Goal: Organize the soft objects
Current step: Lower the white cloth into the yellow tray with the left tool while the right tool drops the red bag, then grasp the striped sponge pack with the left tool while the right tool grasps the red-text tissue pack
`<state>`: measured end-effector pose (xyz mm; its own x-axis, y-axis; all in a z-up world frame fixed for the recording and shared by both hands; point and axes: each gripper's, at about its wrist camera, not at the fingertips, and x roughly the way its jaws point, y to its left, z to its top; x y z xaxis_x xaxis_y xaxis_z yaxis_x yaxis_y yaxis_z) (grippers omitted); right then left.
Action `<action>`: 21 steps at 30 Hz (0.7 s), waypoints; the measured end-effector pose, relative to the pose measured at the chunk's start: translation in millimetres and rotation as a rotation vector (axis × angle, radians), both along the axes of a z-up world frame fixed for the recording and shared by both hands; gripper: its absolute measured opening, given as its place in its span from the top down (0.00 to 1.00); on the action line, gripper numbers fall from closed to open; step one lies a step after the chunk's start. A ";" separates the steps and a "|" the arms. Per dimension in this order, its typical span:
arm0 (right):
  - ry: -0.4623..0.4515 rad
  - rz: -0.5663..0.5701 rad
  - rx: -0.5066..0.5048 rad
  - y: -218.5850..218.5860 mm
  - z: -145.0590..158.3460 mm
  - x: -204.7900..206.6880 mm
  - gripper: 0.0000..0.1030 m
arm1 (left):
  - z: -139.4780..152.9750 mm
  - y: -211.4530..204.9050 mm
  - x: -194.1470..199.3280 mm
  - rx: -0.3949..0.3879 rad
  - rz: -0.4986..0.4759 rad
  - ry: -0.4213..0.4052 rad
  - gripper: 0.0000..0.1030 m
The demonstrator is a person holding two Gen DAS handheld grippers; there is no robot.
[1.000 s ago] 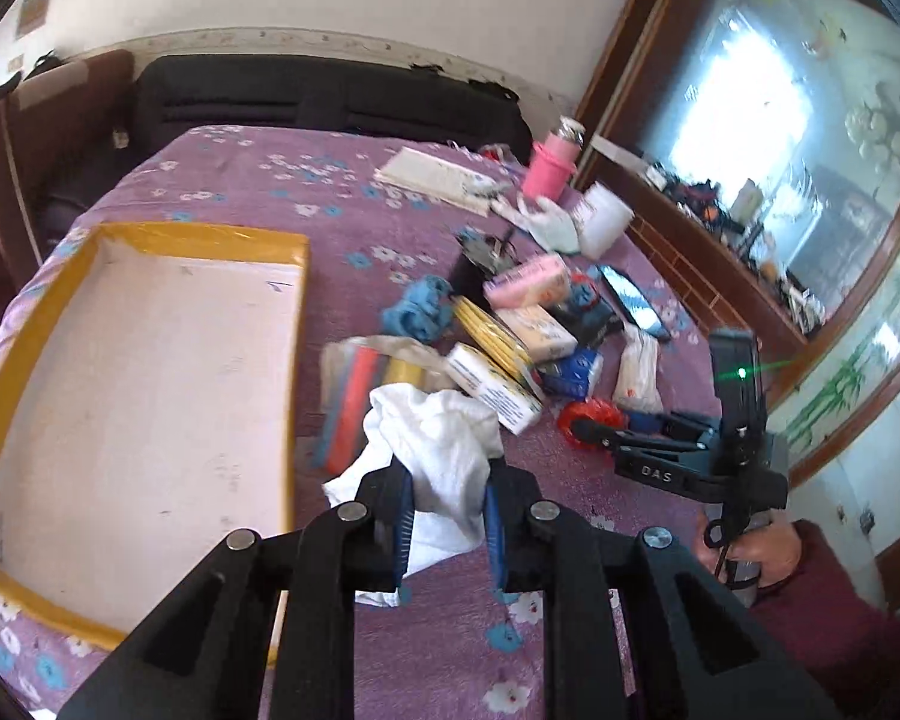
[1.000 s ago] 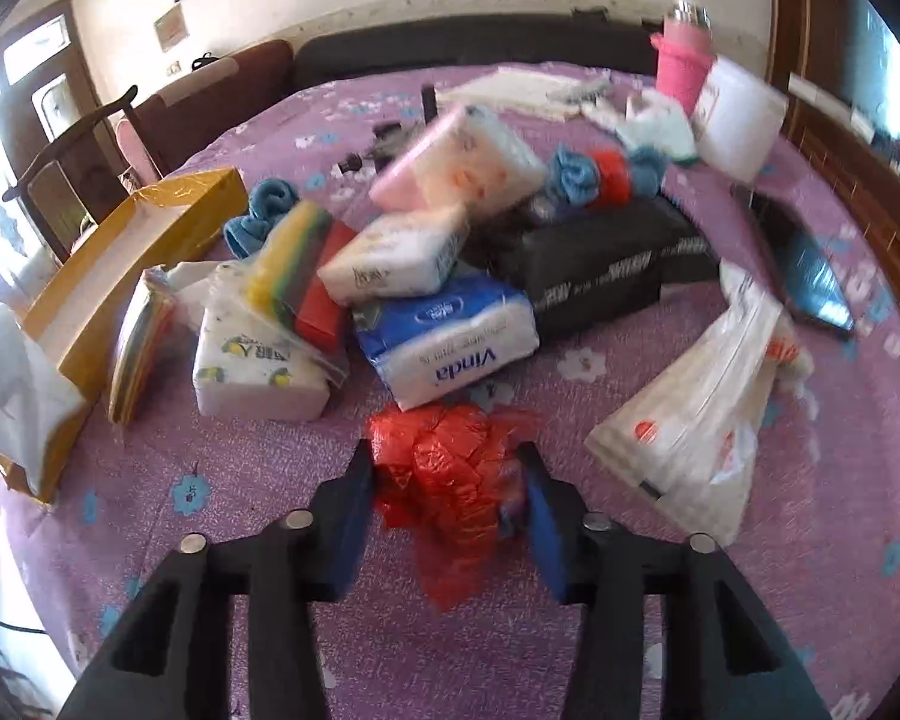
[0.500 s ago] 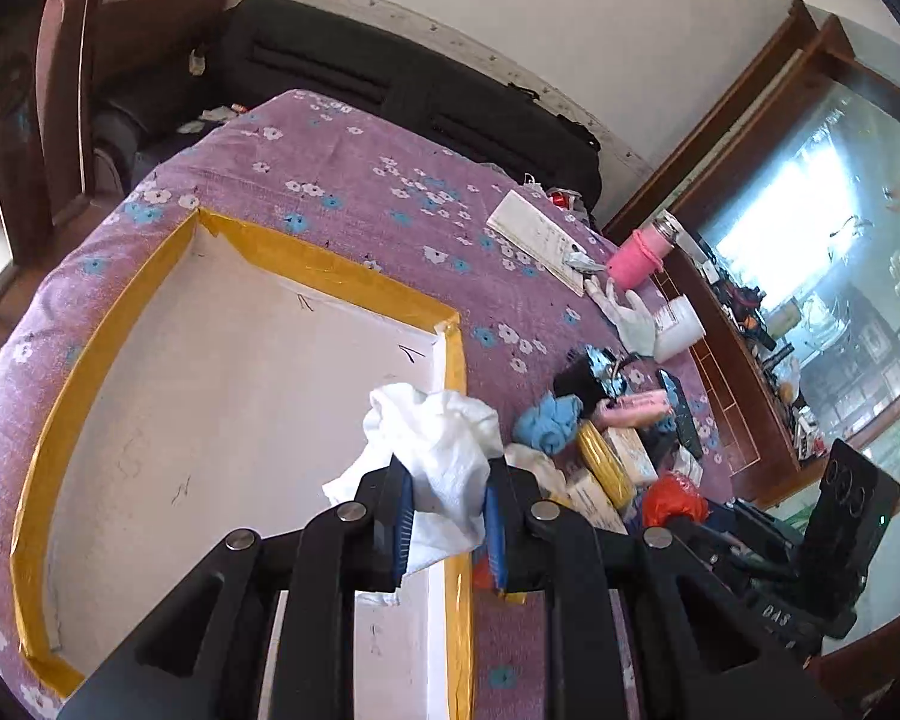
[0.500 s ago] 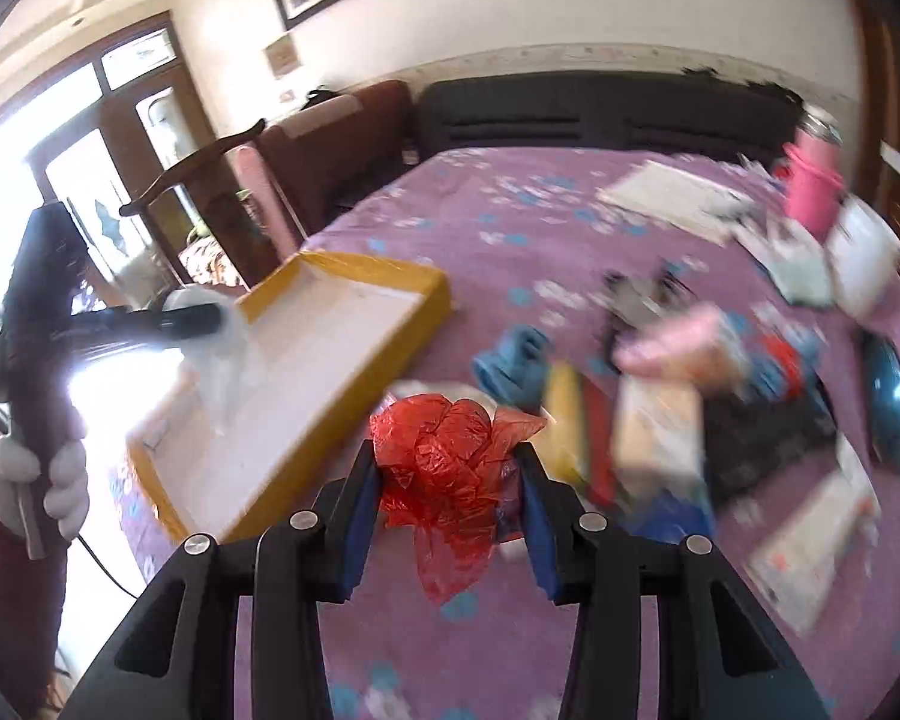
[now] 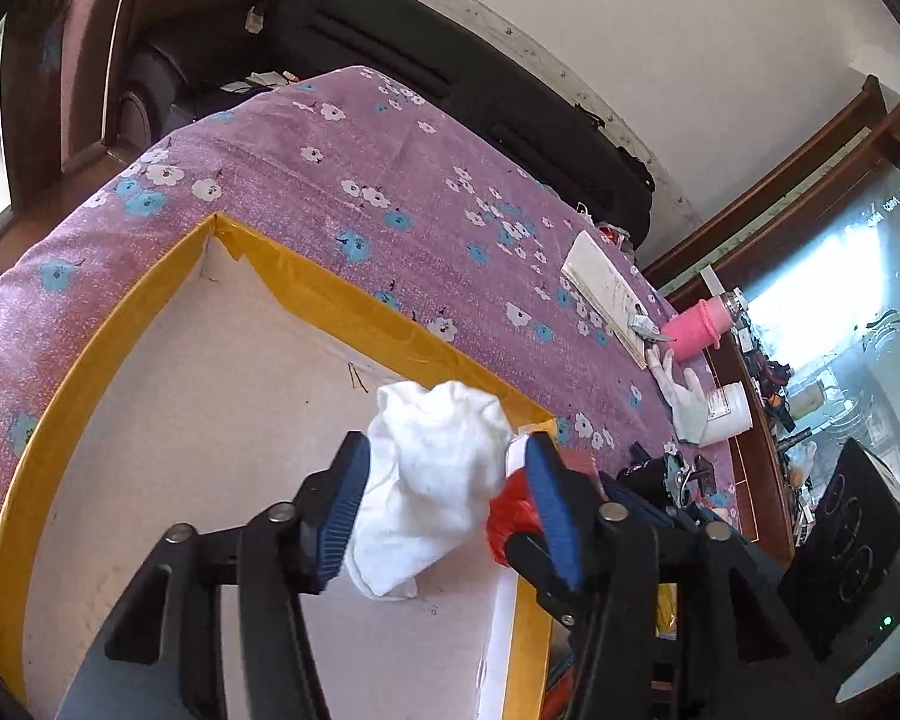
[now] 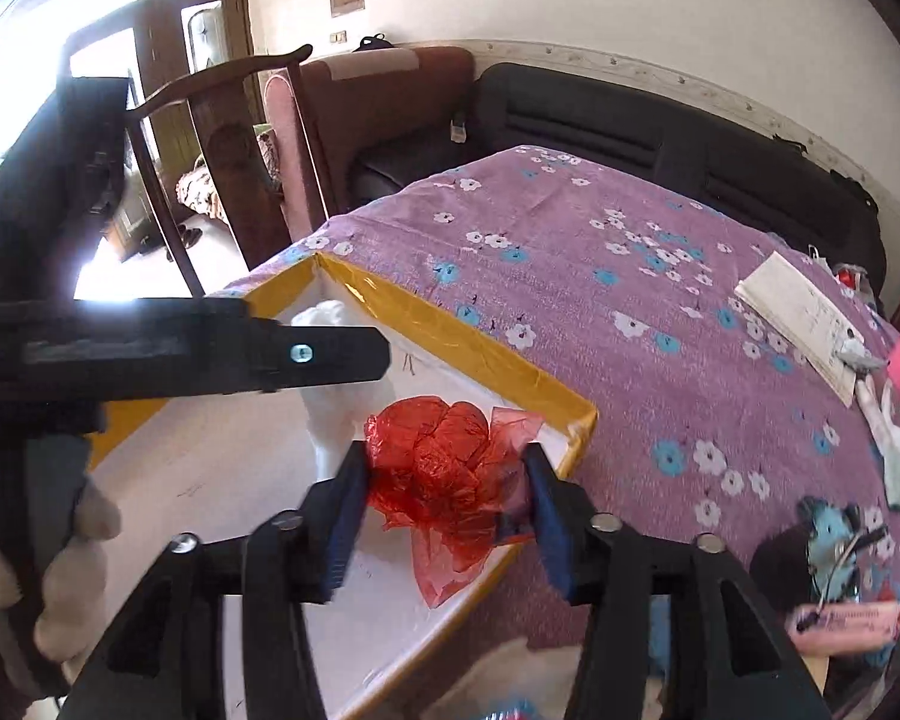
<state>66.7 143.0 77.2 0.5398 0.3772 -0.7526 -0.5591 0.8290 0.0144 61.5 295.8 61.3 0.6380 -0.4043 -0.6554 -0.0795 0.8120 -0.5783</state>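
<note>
While both grippers hung over the tray, the scene read:
Surface: purple flowered tablecloth [image 5: 390,138].
Room: black sofa [image 6: 630,120], wooden chair [image 6: 222,138], cream wall.
Tray [image 5: 120,324]: one, yellow-rimmed.
Left gripper [image 5: 444,516]: jaws opening, white cloth [image 5: 438,468] loose between them.
Right gripper [image 6: 444,510]: jaws opening around red plastic bag [image 6: 444,468].
Pink cup [image 5: 693,330]: one.

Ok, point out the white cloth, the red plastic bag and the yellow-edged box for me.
white cloth [image 5: 435,468], left wrist view, on its bunched middle.
red plastic bag [image 6: 444,468], right wrist view, on its crumpled centre.
yellow-edged box [image 5: 354,306], left wrist view, on its far taped rim.
</note>
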 end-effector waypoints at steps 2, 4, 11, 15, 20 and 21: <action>-0.006 -0.020 0.002 -1.9 1.3 3.2 0.25 | 2.5 3.9 -5.6 0.009 0.001 -0.010 0.38; -0.005 -0.041 0.037 -12.4 6.1 3.9 0.24 | 4.8 8.6 -13.7 0.018 0.013 -0.012 0.36; 0.041 -0.116 0.091 -74.1 17.0 -13.6 0.24 | 28.6 6.1 -78.6 0.063 0.039 -0.064 0.31; 0.127 -0.096 0.087 -86.2 2.2 -30.8 0.60 | 41.1 -8.4 -126.4 0.072 0.023 -0.131 0.28; 0.163 -0.092 0.068 -79.2 -17.2 -39.0 0.65 | 53.3 -31.7 -165.9 0.072 -0.013 -0.180 0.28; 0.166 -0.082 0.062 -76.1 -19.7 -42.5 0.65 | 56.2 -37.0 -172.1 0.082 -0.025 -0.191 0.28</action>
<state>24.2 66.9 57.5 0.4408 0.3853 -0.8107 -0.4757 0.8662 0.1531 -110.6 258.9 117.5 0.7445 -0.3721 -0.5543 0.0463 0.8571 -0.5131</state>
